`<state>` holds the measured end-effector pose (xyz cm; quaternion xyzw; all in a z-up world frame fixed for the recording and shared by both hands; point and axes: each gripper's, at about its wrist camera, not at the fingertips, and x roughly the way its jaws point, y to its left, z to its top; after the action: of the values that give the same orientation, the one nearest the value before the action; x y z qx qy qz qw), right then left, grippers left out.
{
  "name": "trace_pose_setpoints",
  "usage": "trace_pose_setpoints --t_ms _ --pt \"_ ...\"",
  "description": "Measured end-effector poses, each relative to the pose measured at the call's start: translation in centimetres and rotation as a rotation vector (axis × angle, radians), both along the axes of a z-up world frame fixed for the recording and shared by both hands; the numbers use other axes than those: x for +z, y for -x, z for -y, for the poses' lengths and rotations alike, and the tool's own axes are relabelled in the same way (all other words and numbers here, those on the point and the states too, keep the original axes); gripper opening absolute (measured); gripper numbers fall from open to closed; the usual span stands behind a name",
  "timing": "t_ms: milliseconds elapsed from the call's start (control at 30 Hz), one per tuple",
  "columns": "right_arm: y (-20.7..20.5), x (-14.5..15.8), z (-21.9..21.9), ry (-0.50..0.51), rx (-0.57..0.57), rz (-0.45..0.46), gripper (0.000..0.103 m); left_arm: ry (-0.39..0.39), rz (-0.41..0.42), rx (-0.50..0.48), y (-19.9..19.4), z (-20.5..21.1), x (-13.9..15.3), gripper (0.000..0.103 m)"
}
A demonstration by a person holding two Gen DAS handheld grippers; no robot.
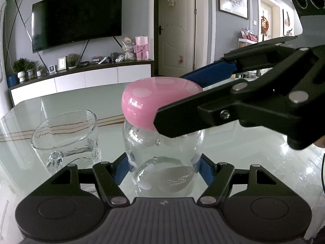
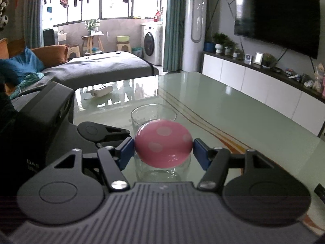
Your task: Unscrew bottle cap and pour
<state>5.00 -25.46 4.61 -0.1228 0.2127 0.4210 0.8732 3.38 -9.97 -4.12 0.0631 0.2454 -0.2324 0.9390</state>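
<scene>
- Left gripper (image 1: 162, 167) clamped the glass bottle (image 1: 162, 162); right gripper (image 2: 163, 148) clamped its pink cap (image 2: 163, 143).
- Risk: pads might slip on the smooth cap, or twisting might tip the bottle against the near glass cup (image 1: 65, 136).

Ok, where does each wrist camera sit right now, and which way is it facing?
Left wrist: sits on the left hand-held gripper, low at the clear bottle, facing the TV wall; its own fingers clamp the bottle, and the right hand-held gripper crosses from the right.
Right wrist: sits on the right hand-held gripper, above the pink cap, facing the balcony window; its own fingers grip the cap, and the left gripper's body shows at left.
Shared: the pink cap, bottle, empty glass and glass-topped table.
</scene>
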Motion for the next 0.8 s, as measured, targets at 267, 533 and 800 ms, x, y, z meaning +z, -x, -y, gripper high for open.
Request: trace_pose_setpoints --t_ms 267,533,800 --pt "0.3 0.2 0.0 -0.003 -0.011 0.010 0.070 -0.001 0.000 0.000 0.3 0.2 -0.1 0.074" --pt "2.1 0.4 0.2 -0.092 -0.123 0.030 0.081 0.000 -0.002 0.000 0.6 0.4 -0.1 0.074" --pt "2.8 -0.5 -1.2 -0.091 -0.280 0.043 0.080 0.009 -0.008 -0.002 0.8 0.4 -0.2 0.074"
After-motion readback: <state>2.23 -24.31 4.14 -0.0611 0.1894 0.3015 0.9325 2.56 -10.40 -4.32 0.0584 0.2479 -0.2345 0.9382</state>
